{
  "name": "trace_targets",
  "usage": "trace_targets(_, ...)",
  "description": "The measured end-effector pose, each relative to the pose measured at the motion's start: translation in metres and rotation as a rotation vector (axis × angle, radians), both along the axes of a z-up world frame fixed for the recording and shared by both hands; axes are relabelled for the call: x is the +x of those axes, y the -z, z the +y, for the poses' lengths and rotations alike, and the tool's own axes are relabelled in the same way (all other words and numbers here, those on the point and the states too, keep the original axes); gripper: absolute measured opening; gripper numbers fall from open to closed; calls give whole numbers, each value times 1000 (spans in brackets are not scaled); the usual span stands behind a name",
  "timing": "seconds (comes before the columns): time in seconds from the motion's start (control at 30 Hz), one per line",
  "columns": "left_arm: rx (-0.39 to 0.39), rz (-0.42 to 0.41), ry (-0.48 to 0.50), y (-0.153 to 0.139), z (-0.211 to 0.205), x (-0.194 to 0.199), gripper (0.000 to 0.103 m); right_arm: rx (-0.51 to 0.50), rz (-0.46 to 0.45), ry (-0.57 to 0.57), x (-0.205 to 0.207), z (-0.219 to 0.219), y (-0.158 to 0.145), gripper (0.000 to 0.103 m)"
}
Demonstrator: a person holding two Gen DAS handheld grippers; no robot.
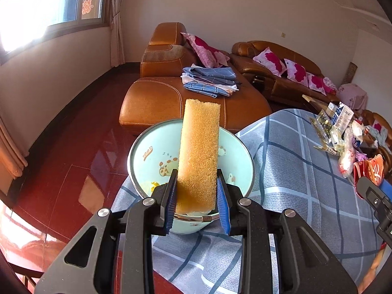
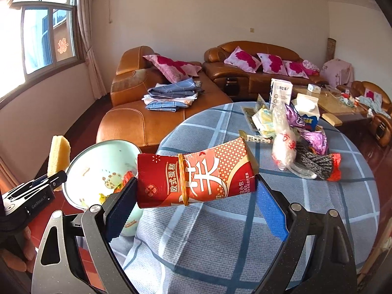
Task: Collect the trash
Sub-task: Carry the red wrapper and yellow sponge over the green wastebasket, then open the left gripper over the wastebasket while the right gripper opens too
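Right wrist view, items by size. Round table (image 2: 220, 245), blue plaid cloth: bears the remaining litter pile (image 2: 294, 142). Mint bin (image 2: 98, 161) at the table's edge, mouth up, apparently to receive the trash. Red cake package (image 2: 196, 178), rubber-banded: clamped crosswise in the right gripper (image 2: 196, 208), beside the bin. Yellow sponge (image 1: 198, 156): pinched upright in the left gripper (image 1: 197, 198), over the bin mouth.
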State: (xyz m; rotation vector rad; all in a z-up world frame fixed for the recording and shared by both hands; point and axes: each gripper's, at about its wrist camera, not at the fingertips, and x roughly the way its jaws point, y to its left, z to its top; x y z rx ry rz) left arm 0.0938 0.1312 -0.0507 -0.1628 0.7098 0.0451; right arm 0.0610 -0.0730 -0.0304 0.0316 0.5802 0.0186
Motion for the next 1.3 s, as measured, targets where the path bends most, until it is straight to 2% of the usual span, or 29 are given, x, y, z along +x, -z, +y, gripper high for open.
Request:
trace_targets(0.3,-32,26,-37,9,18,9,29,-6,-12,-59,15,28,-5,90)
trace_targets(0.53,-44,56,-45,17,24,19,29,-14,7,-97,33,46,2,90)
trace_targets(1.07,28,131,-50,39,20,67,29,-6,42,-114,42,58,14,90)
trace_targets(1.3,4,169,-78,49,31,76,32,-10,53,-115,44,62,17,90)
